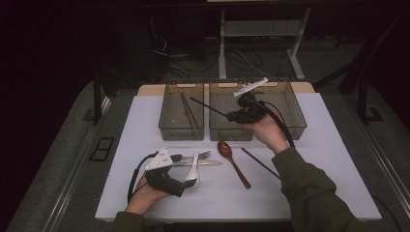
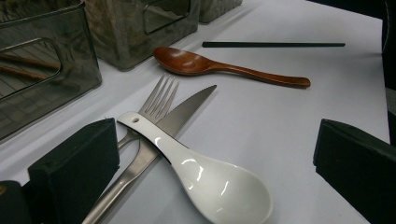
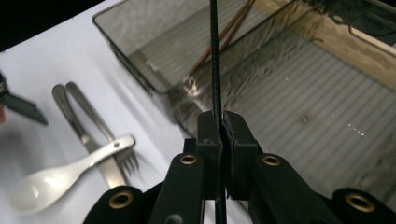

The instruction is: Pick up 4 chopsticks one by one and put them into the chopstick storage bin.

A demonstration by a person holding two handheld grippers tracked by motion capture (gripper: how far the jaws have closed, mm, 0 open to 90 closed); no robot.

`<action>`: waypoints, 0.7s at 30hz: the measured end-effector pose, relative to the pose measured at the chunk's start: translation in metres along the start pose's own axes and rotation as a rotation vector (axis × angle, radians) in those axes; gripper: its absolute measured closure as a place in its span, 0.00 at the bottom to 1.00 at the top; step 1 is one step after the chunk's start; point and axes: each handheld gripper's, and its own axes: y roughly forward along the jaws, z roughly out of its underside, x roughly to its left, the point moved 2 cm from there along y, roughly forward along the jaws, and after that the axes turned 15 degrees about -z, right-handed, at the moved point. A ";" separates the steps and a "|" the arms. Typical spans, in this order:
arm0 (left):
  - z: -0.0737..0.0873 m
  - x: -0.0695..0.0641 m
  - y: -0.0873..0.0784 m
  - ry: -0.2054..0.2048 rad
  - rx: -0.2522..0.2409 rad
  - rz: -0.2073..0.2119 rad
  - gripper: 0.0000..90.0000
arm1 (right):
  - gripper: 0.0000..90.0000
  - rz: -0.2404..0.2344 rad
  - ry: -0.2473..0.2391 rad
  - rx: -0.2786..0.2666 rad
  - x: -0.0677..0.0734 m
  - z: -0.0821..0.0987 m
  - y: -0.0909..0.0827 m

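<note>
Carrying black chopstick (image 3: 215, 60), clamped in R gripper (image 3: 219, 122), over bins (image 1: 167, 126); next: lower into L bin w/ other sticks. L gripper (image 2: 215, 154) released, round white spoon (image 2: 205, 179).

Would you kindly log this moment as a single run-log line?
right gripper: shut on thin black chopstick, over right mesh basket | left gripper: open, around white ceramic spoon | second black chopstick: on table

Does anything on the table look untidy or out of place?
Yes, mildly: the white ceramic spoon lies crossed over the steel fork and steel knife in a heap. One black chopstick lies alone on the white table.
</note>
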 end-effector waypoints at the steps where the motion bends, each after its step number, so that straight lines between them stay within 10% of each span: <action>1: 0.000 0.000 0.000 0.005 0.000 0.001 0.00 | 0.95 0.002 -0.001 0.000 0.000 -0.003 0.003; 21: -0.002 0.001 -0.002 -0.002 -0.022 0.010 0.00 | 0.95 0.070 0.017 0.068 -0.003 -0.059 0.087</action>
